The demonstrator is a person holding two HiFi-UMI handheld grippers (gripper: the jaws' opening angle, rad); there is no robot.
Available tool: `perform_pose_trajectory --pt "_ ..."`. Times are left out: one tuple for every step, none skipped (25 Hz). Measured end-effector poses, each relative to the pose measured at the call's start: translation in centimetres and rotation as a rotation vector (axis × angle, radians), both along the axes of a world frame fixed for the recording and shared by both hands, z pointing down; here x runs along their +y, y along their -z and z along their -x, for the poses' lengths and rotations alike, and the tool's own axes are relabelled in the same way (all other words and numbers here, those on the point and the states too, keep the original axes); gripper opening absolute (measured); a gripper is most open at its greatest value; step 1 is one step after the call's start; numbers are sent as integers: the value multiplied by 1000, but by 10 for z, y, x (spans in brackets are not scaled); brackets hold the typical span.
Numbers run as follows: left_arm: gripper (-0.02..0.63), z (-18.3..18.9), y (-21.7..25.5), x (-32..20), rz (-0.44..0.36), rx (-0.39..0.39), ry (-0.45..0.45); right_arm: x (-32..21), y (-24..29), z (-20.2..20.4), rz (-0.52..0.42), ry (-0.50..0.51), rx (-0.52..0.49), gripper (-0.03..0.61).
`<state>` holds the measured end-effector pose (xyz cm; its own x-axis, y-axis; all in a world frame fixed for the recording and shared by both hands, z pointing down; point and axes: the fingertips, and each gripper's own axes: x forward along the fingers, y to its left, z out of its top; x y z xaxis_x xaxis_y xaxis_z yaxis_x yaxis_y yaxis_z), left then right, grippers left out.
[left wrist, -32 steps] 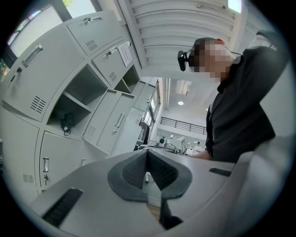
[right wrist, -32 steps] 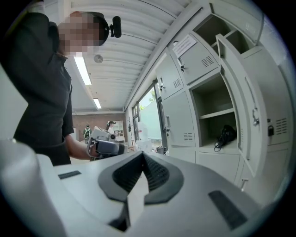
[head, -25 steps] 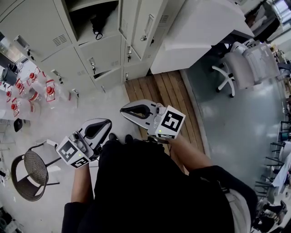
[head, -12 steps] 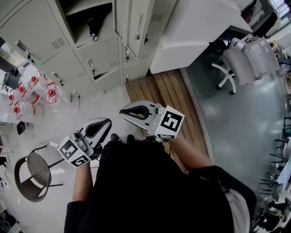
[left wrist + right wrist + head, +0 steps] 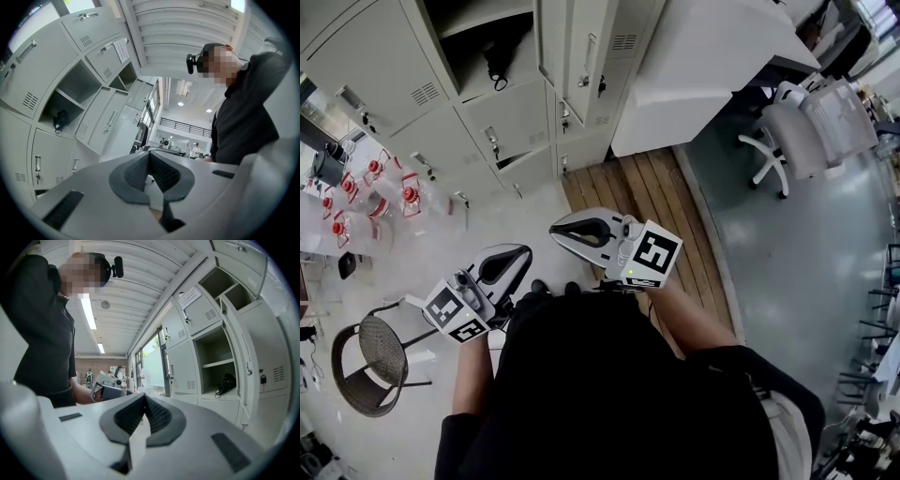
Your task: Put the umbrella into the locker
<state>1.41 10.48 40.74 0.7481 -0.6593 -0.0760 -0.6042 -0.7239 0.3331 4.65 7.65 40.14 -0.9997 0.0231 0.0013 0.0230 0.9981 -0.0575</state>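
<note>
Black umbrella (image 5: 494, 58) well beyond R gripper (image 5: 558, 228)

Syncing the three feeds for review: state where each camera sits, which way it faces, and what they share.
Head view: on the person's head, looking steeply down on the lockers, left gripper, right gripper and the person's dark torso.
Left gripper view: rides the left gripper, facing along its shut jaws toward the lockers; torso at right.
Right gripper view: rides the right gripper, facing along its shut jaws; torso at left, lockers at right.
Shared: all three show the umbrella in an open locker compartment.
</note>
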Motion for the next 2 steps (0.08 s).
perform_pose_trajectory --pt "17 0 -1 1 2 2 2 0 0 0 0 -1 -1 11" --pt "17 1 -3 1 5 5 3 0 -1 -1 0 -3 -1 11"
